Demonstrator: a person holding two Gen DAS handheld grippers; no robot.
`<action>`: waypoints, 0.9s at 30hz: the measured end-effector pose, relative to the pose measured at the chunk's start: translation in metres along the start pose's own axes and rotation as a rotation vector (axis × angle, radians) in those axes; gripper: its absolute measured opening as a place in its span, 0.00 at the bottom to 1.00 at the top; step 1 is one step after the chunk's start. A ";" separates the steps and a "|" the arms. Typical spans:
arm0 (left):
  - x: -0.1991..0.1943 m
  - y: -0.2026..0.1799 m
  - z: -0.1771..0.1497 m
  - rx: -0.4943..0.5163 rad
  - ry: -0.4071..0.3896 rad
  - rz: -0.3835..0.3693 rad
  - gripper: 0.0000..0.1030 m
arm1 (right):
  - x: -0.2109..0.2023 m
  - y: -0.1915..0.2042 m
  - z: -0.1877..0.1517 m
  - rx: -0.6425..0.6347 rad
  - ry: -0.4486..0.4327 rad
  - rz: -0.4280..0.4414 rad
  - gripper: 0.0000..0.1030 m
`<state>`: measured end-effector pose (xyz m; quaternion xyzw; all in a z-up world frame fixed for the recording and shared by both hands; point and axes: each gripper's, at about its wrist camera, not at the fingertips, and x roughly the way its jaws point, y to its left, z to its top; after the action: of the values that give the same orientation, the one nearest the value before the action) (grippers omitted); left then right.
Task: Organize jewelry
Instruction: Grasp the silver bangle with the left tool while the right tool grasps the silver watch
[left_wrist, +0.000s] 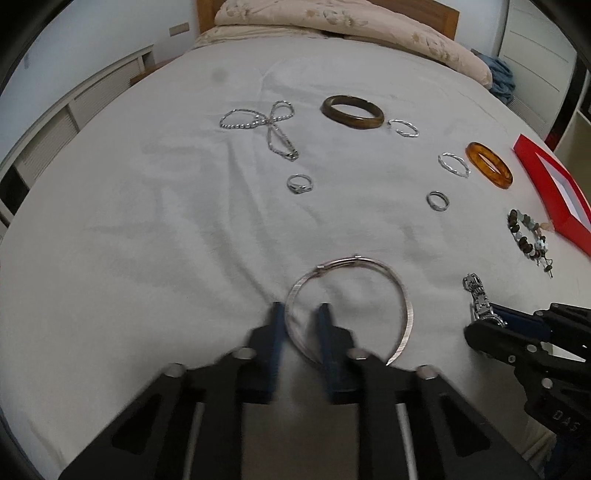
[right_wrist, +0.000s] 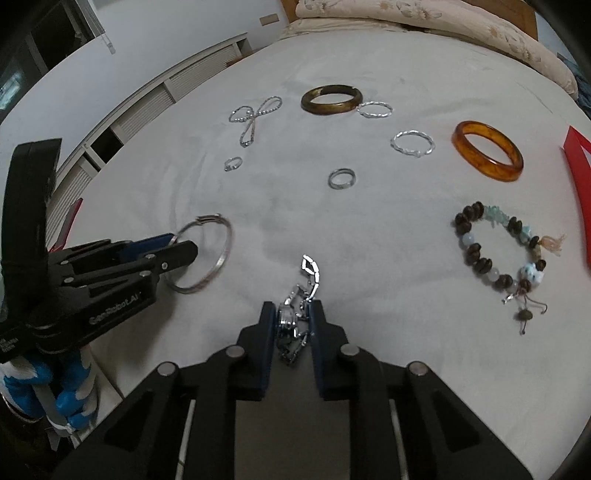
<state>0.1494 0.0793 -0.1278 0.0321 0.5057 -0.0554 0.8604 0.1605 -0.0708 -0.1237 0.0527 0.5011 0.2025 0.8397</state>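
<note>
Left wrist view: We saw our left gripper (left_wrist: 301, 314) nearly closed, straddling the rim of the silver bangle (left_wrist: 351, 306) on the bed (left_wrist: 147, 229); whether the pads pressed it, we could not tell.
Right wrist view: Our right gripper (right_wrist: 293, 314) was clamped on the silver watch (right_wrist: 295, 317), its band trailing forward on the bed.

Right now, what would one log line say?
left tool: shut on silver bangle | right tool: shut on metal watch | red box: waiting
</note>
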 end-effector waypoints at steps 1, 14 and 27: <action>0.000 -0.001 0.000 -0.004 -0.004 0.002 0.07 | -0.003 0.000 0.000 0.001 -0.001 0.003 0.16; -0.038 -0.012 0.001 -0.010 -0.056 0.053 0.04 | -0.064 -0.003 -0.012 0.008 -0.069 -0.010 0.16; -0.102 -0.050 -0.001 0.057 -0.141 0.094 0.03 | -0.142 -0.010 -0.037 0.030 -0.194 -0.012 0.16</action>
<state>0.0934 0.0365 -0.0392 0.0763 0.4402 -0.0312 0.8941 0.0724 -0.1401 -0.0282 0.0815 0.4206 0.1839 0.8847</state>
